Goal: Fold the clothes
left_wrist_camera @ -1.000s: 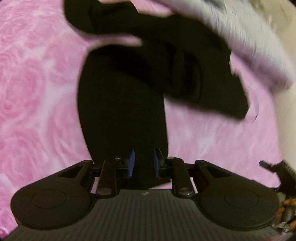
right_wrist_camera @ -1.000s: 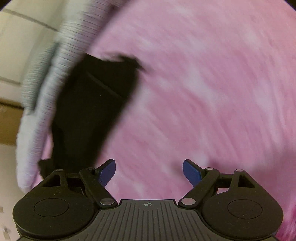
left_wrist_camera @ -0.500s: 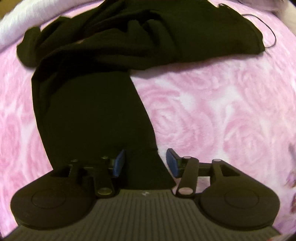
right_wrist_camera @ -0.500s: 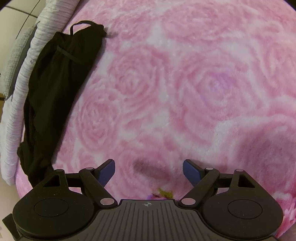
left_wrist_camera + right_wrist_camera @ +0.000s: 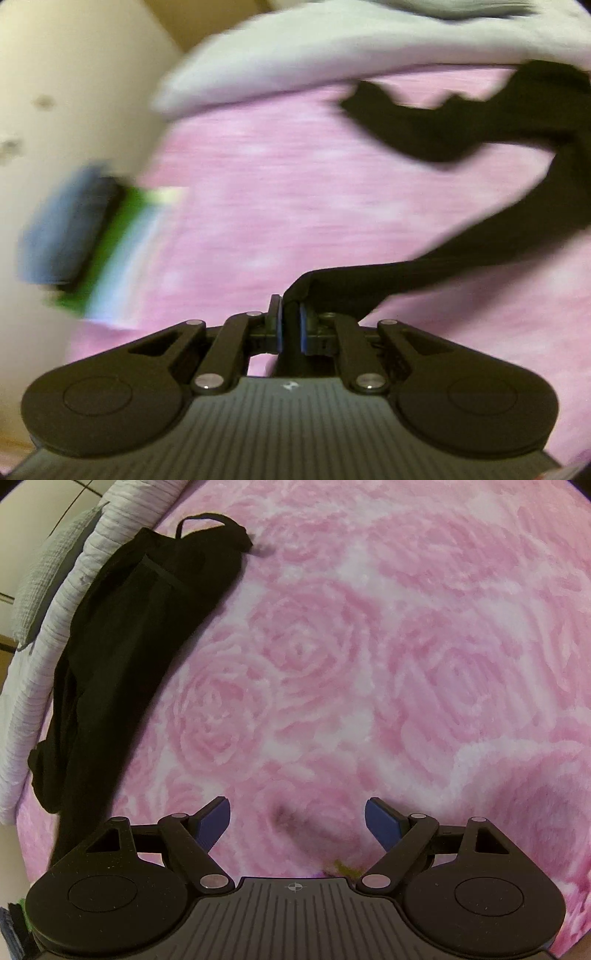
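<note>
Left wrist view: the left gripper (image 5: 289, 325) is pinching one end of the black garment (image 5: 509, 236), which is trailing away up and right across the pink blanket (image 5: 277, 177); the picture is blurring.

Right wrist view: the right gripper (image 5: 297, 821) is hovering with jaws wide apart and empty. The garment (image 5: 140, 646) is lying long along the blanket's (image 5: 369, 646) left edge beside the white bedding (image 5: 44, 653), well left of these jaws, so the left gripper is nearer. Only this view is showing its whole length.

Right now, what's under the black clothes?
The black clothes lie on the pink rose blanket, their far edge against a white ribbed cover. Anything beneath the cloth is covered. The left tool pinches one end.
</note>
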The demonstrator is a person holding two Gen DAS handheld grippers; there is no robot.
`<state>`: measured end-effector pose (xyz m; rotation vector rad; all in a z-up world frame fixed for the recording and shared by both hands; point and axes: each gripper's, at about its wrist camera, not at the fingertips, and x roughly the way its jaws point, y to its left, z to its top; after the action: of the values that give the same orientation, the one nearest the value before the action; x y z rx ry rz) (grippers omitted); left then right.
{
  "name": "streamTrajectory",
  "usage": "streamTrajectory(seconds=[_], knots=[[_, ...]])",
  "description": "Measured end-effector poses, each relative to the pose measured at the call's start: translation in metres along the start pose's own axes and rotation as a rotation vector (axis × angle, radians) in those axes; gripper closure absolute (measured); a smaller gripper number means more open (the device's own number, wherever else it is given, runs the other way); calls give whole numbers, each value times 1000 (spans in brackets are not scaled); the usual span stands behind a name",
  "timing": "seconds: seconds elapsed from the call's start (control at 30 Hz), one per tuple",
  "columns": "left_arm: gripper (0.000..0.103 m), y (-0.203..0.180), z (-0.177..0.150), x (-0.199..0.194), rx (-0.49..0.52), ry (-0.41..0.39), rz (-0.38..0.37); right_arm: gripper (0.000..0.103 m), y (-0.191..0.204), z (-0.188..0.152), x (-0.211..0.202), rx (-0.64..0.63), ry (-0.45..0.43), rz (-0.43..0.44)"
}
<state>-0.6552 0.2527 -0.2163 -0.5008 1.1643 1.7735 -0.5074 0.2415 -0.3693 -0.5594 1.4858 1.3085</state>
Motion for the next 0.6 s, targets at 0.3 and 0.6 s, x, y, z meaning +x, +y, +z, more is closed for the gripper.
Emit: streamTrajectory(seconds=[0.3, 0.6], knots=[[92, 23, 28, 109, 47, 66, -30, 19, 17, 20, 9, 3, -73, 119], [83, -46, -29, 117, -272, 189, -238, 20, 24, 48, 35, 129, -149, 335]])
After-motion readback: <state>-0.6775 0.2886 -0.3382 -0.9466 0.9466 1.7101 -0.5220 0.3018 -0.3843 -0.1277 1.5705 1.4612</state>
